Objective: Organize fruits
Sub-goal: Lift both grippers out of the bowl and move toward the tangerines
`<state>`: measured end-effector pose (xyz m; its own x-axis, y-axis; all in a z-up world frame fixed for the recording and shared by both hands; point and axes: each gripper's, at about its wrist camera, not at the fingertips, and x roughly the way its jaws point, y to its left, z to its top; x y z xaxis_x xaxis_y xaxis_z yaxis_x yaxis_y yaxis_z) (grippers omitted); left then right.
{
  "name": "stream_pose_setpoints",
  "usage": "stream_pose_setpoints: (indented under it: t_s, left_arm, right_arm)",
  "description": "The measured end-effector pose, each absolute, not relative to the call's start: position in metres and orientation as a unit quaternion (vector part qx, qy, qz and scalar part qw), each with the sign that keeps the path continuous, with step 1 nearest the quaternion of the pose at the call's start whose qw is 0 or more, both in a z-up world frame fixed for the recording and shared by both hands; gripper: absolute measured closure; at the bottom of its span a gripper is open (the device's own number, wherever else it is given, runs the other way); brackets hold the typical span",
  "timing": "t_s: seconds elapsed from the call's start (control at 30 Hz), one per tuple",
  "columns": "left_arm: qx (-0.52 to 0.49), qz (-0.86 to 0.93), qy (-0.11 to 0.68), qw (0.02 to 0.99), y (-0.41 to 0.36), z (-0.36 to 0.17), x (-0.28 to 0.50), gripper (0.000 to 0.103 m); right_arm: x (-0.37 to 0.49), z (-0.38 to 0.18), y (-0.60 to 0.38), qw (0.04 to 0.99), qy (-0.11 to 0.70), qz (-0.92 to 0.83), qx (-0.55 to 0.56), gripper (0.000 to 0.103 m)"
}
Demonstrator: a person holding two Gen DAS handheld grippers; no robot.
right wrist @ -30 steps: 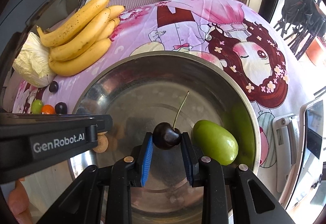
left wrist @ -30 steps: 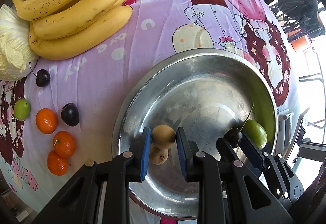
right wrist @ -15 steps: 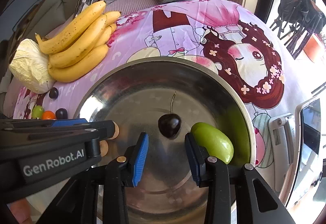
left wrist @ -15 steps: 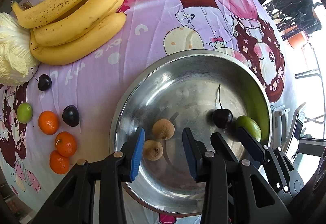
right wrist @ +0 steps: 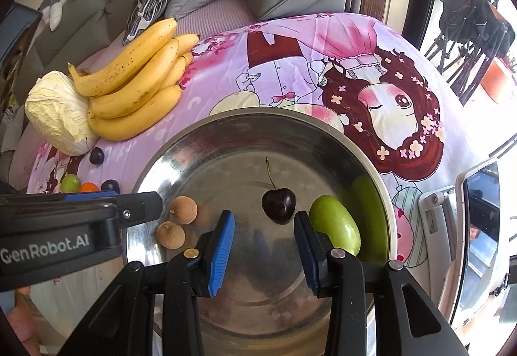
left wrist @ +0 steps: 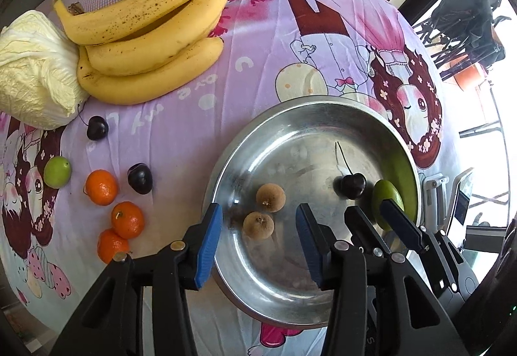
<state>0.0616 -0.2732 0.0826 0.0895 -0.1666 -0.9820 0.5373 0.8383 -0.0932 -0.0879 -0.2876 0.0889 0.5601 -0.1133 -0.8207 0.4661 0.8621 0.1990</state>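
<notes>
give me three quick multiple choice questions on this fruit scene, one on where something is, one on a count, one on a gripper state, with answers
1. Where does the stemmed cherry nearest the right hand-held gripper lie?
A. inside the metal bowl
B. on the bananas
C. on the sofa cushion

2. How many orange tangerines lie on the cloth?
A. one
B. three
C. five

3. What is the state of the left hand-held gripper?
A. shut on a brown fruit
B. open, holding nothing
C. shut on a banana

Answers:
1 A: the cherry rests on the bowl's floor beside the green fruit.
2 B: the left wrist view shows three together, left of the bowl.
3 B: its jaws have just been opening and stand apart, with the two brown fruits lying free in the bowl beyond them.
</notes>
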Motion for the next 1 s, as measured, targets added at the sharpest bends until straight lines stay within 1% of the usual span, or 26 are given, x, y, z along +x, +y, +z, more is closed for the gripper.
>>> stream_pose_setpoints:
  t_s: [0.43, 0.47, 0.5, 0.57, 0.63, 0.67, 0.7, 0.73, 0.77, 0.87, 0.93, 1.0]
  left_arm:
    - [0.129, -0.207, 0.632, 0.735, -0.237, 0.086, 0.069, 0.054]
    - [0.13, -0.205, 0.633, 0.735, -0.234, 0.086, 0.07, 0.053]
    - [0.13, -0.203, 0.633, 0.736, -0.231, 0.086, 0.07, 0.046]
    - [0.13, -0.196, 0.633, 0.737, -0.227, 0.085, 0.071, 0.037]
    - [0.132, -0.193, 0.632, 0.739, -0.223, 0.085, 0.072, 0.037]
    - [0.131, -0.191, 0.633, 0.739, -0.221, 0.085, 0.072, 0.037]
    - [0.131, -0.188, 0.632, 0.74, -0.219, 0.086, 0.073, 0.034]
    - [0.132, -0.184, 0.631, 0.742, -0.217, 0.086, 0.073, 0.032]
    - [0.133, -0.182, 0.629, 0.744, -0.216, 0.086, 0.073, 0.027]
    - [0.137, -0.177, 0.626, 0.747, -0.212, 0.086, 0.073, 0.024]
    - [0.137, -0.173, 0.627, 0.748, -0.209, 0.086, 0.073, 0.021]
    - [0.138, -0.169, 0.627, 0.748, -0.207, 0.085, 0.074, 0.019]
  right_arm:
    - [-0.084, 0.087, -0.279, 0.86, 0.447, -0.161, 0.189, 0.061]
    - [-0.084, 0.086, -0.278, 0.859, 0.448, -0.16, 0.188, 0.059]
    - [-0.083, 0.086, -0.277, 0.859, 0.449, -0.159, 0.186, 0.055]
    - [-0.081, 0.085, -0.274, 0.859, 0.451, -0.156, 0.183, 0.052]
    - [-0.08, 0.085, -0.271, 0.861, 0.452, -0.151, 0.18, 0.051]
    - [-0.08, 0.086, -0.27, 0.862, 0.451, -0.148, 0.179, 0.048]
    - [-0.079, 0.086, -0.269, 0.863, 0.45, -0.145, 0.179, 0.041]
    - [-0.078, 0.086, -0.268, 0.863, 0.45, -0.143, 0.179, 0.038]
    - [-0.078, 0.086, -0.267, 0.864, 0.45, -0.142, 0.176, 0.034]
    - [-0.076, 0.085, -0.263, 0.865, 0.451, -0.141, 0.167, 0.033]
    - [-0.075, 0.085, -0.262, 0.865, 0.452, -0.138, 0.167, 0.031]
    - [-0.074, 0.085, -0.261, 0.866, 0.453, -0.137, 0.163, 0.025]
